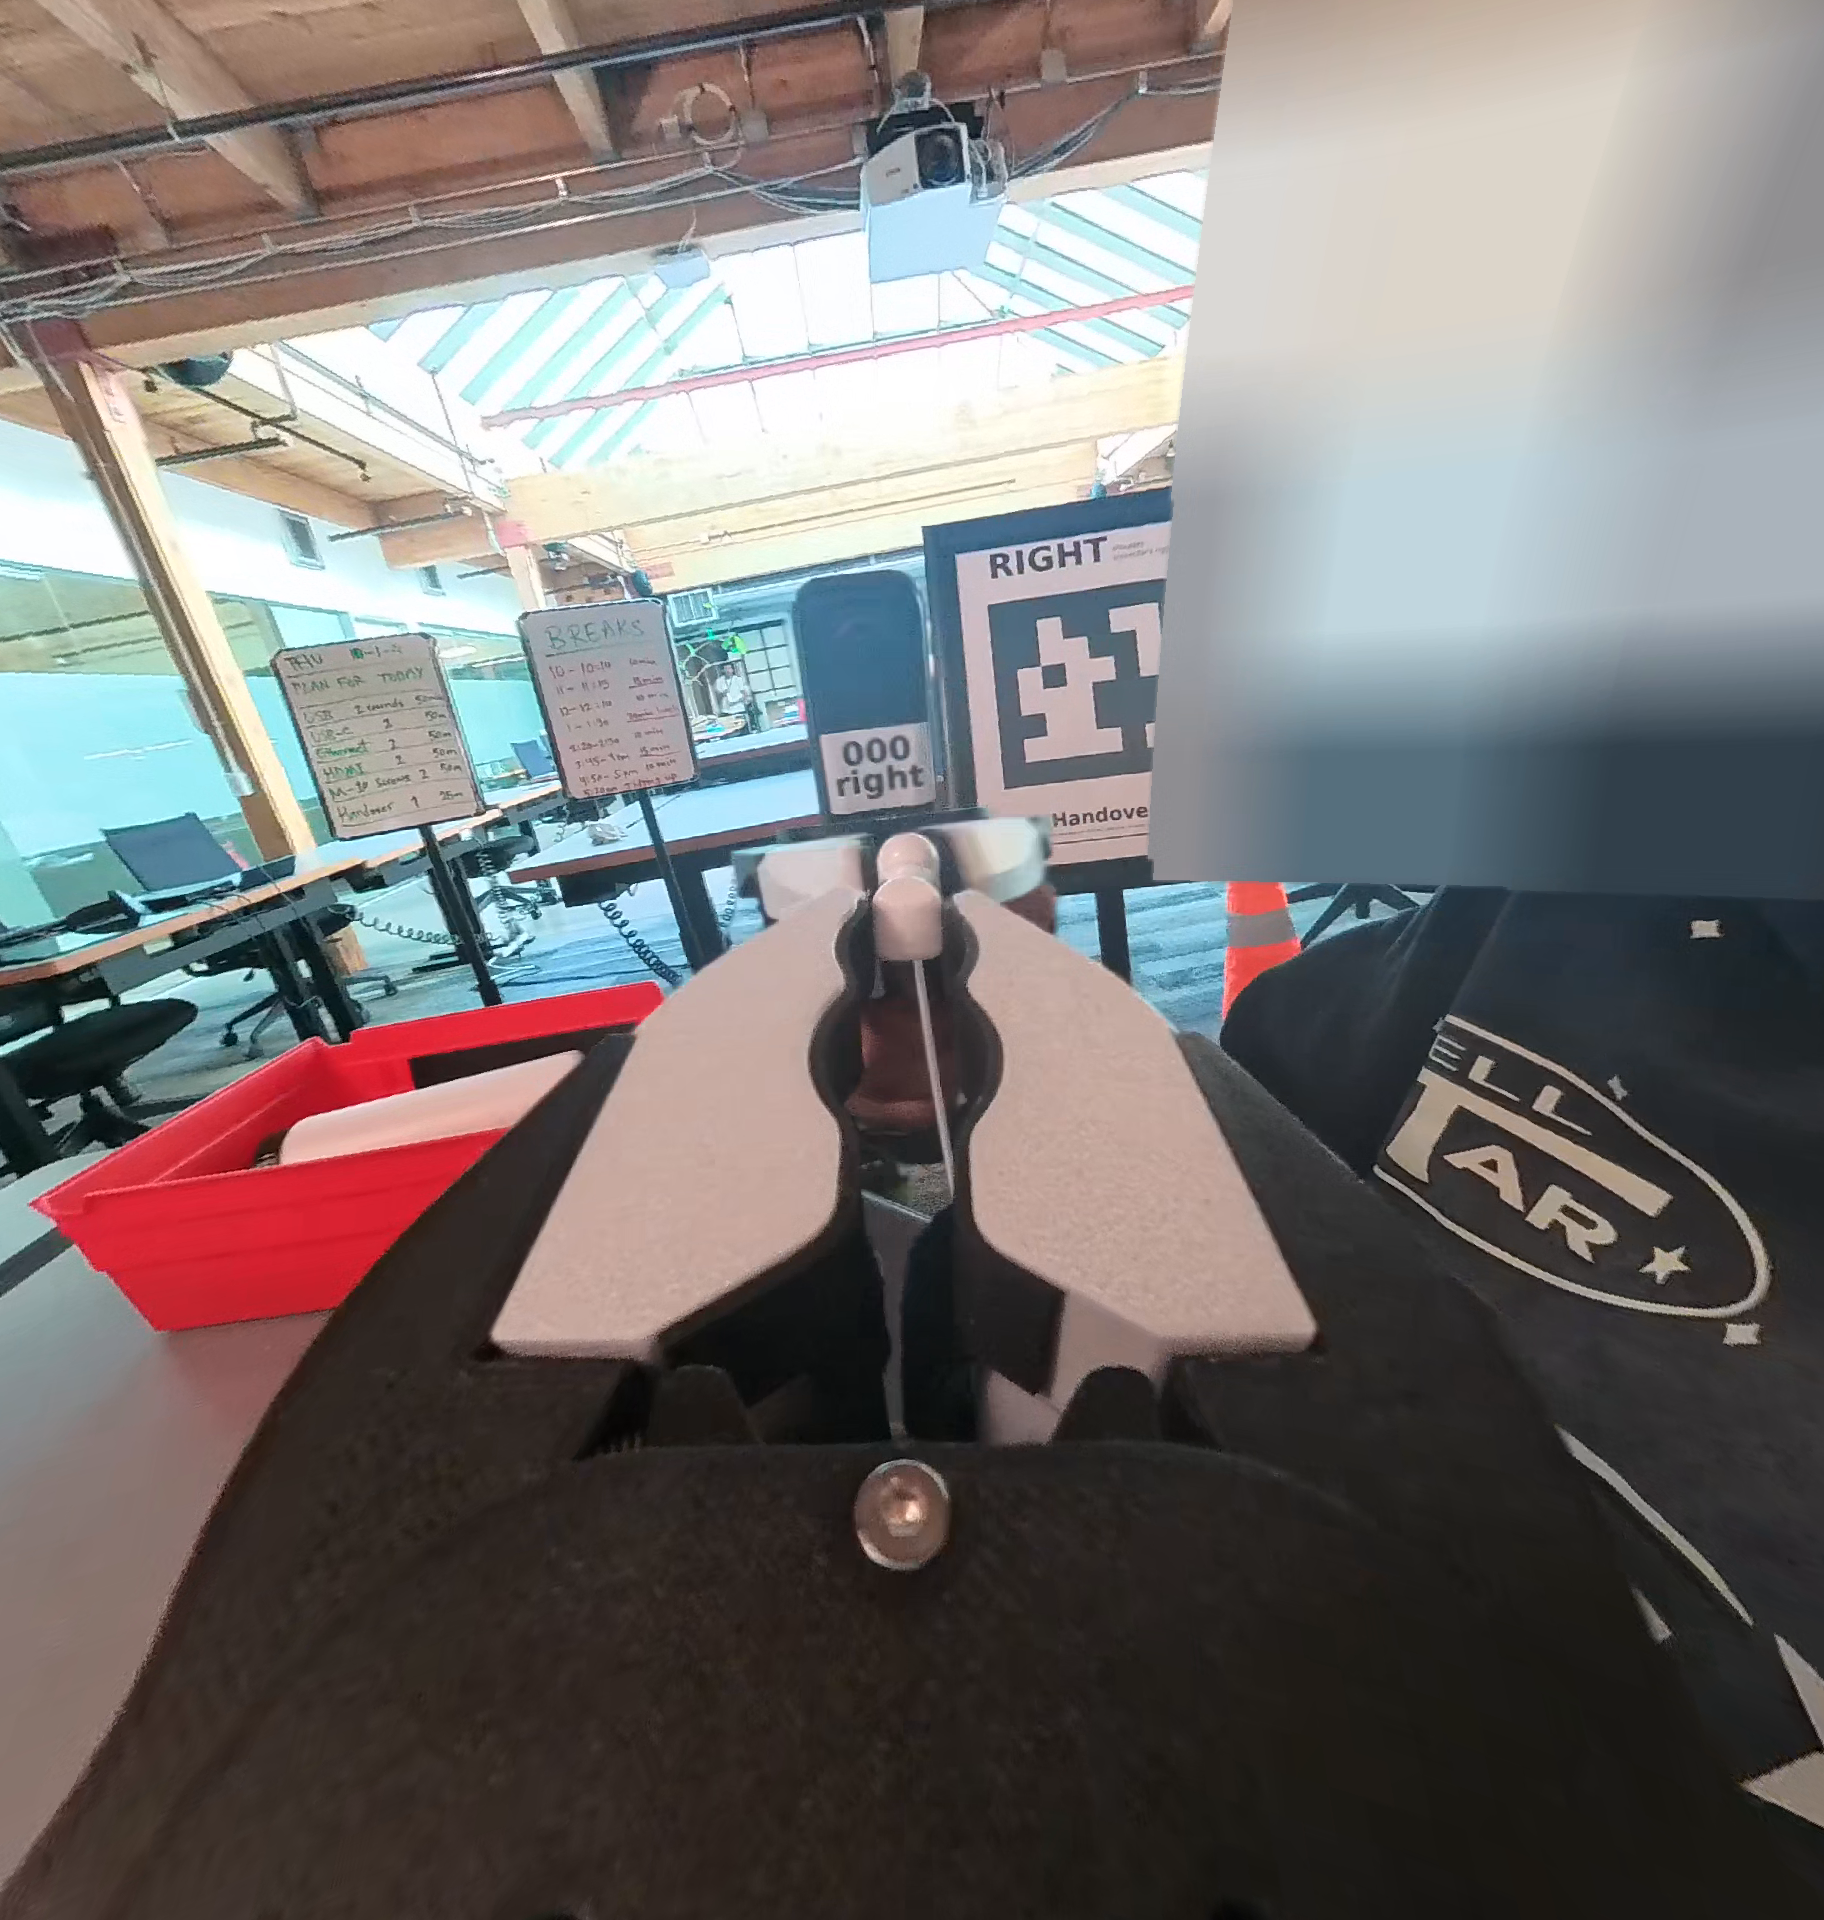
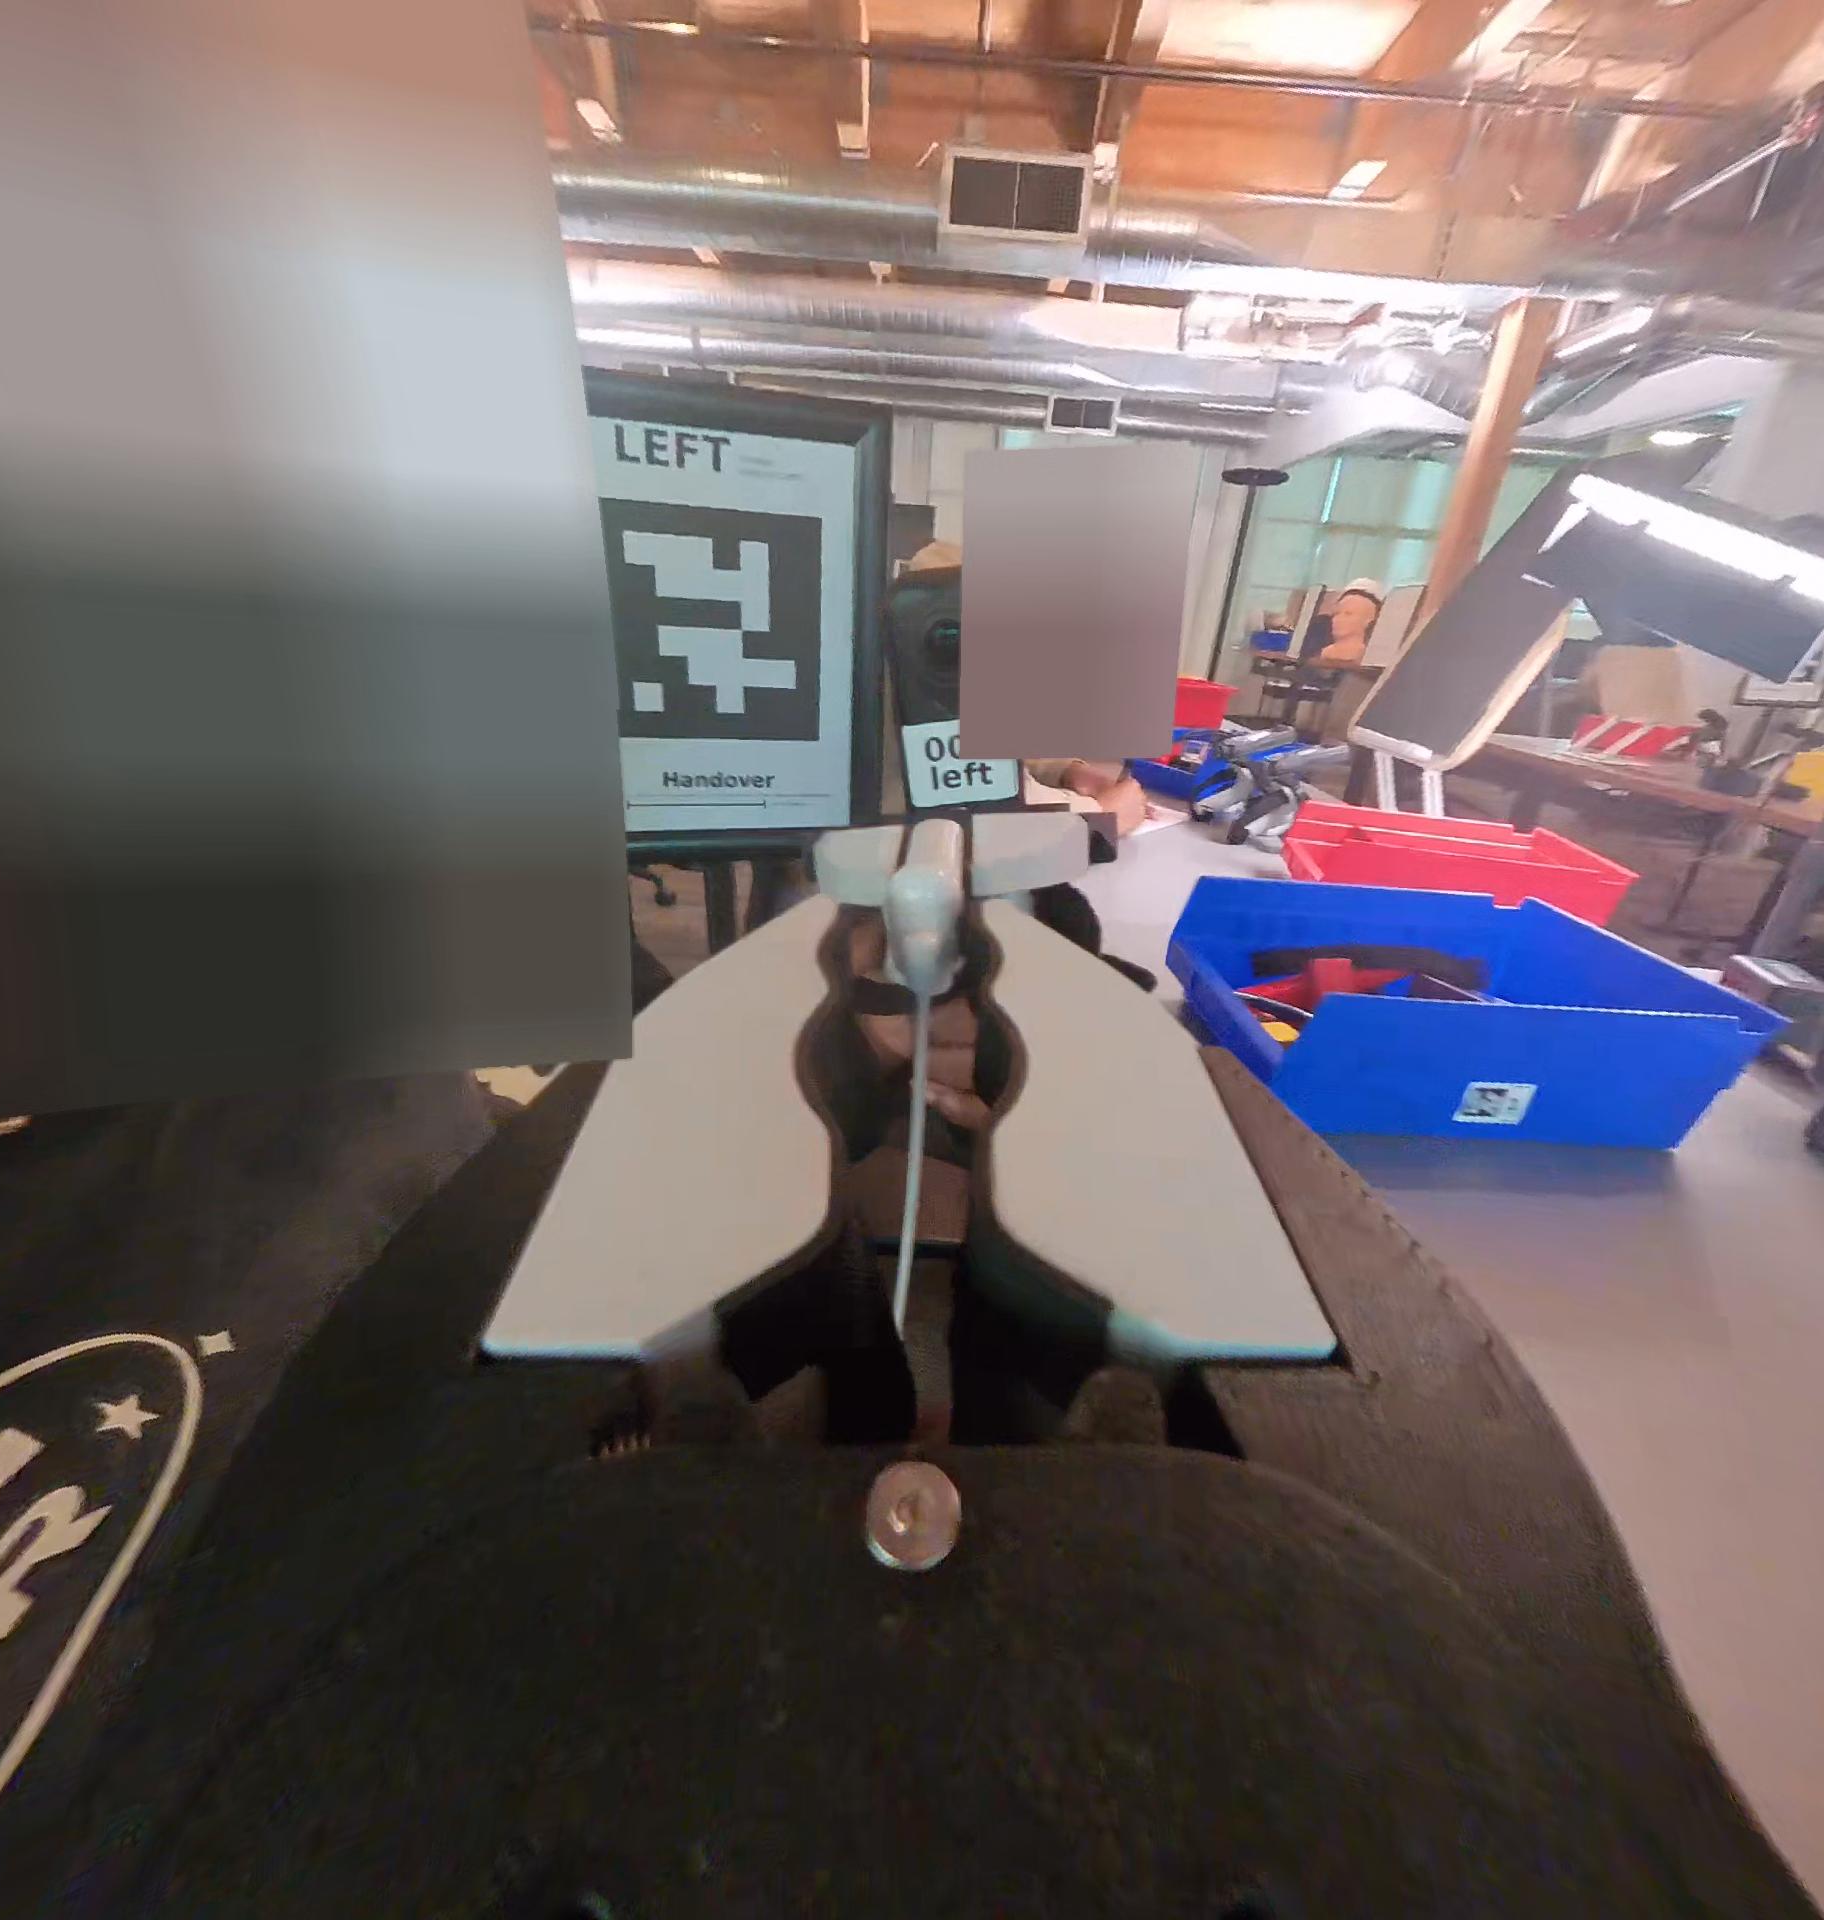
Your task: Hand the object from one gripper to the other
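Observation:
A white cable plug (image 1: pixel 905 920) with a thin white cable hanging below it is held in the air between the two grippers, which face each other tip to tip. My left gripper (image 1: pixel 905 925) is shut on the plug. My right gripper (image 2: pixel 918 925) also has its jaws closed around the plug (image 2: pixel 920 920), though its finger bases are motion-blurred. The right gripper shows just beyond the plug in the left wrist view (image 1: pixel 908 862). The left gripper likewise shows beyond it in the right wrist view (image 2: pixel 939 847). The cable's lower end is hidden.
A person in a dark printed shirt (image 1: pixel 1510 1143) holds the grippers over a grey table (image 2: pixel 1614 1351). A red bin (image 1: pixel 212 1226) stands at the left. A blue bin (image 2: pixel 1407 1060) and a red bin (image 2: pixel 1448 852) stand at the right. Marker boards stand behind each gripper. My two grippers' fingertips are within a few centimetres of each other.

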Motion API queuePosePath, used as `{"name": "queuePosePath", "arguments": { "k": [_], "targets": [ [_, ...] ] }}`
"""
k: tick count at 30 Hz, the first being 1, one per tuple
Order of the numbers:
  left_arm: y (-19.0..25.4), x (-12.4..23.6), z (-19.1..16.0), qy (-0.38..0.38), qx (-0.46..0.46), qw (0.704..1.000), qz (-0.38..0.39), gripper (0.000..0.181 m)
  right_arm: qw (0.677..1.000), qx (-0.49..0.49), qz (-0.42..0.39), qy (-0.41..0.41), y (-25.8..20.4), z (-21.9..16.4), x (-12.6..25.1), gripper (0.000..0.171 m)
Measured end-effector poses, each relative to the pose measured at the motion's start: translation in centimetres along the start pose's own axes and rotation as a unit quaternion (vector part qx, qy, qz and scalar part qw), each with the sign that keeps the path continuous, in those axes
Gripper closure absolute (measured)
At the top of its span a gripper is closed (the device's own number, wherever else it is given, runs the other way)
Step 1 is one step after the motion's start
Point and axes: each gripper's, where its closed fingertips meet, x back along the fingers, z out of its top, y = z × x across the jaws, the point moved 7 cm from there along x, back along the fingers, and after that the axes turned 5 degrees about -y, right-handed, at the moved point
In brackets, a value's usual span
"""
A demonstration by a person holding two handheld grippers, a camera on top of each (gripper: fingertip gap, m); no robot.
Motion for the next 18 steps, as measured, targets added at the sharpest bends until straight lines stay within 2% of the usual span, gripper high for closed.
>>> {"name": "queuePosePath", "arguments": {
  "k": [1, 4, 6, 10, 14, 18],
  "targets": [
    [0.0, 0.0, 0.0, 0.000, 0.003, 1.000, -0.001, 0.170, 1.000, 0.014, -0.012, -0.004, 0.0, 0.0, -0.1, 0.157],
    [-0.1, -0.1, -0.1, -0.008, 0.017, 1.000, 0.008, 0.168, 0.996, 0.082, -0.038, -0.011, -0.2, 0.2, 0.1, 0.158],
    [-0.3, 0.0, -0.1, -0.008, 0.042, 0.999, 0.007, 0.162, 0.980, 0.183, -0.076, -0.020, -0.5, 0.3, 0.3, 0.158],
    [-0.5, 0.1, -0.2, -0.015, 0.116, 0.993, -0.027, 0.155, 0.881, 0.437, -0.170, -0.064, -1.7, 0.3, 0.4, 0.158],
    [-0.6, -0.1, -0.4, -0.013, 0.171, 0.984, -0.051, 0.155, 0.777, 0.586, -0.200, -0.111, -2.8, -0.4, -0.1, 0.158],
    [-0.5, -0.1, -0.5, -0.020, 0.182, 0.981, -0.058, 0.166, 0.742, 0.625, -0.206, -0.128, -2.9, -0.8, -0.4, 0.158]
  ]
}}
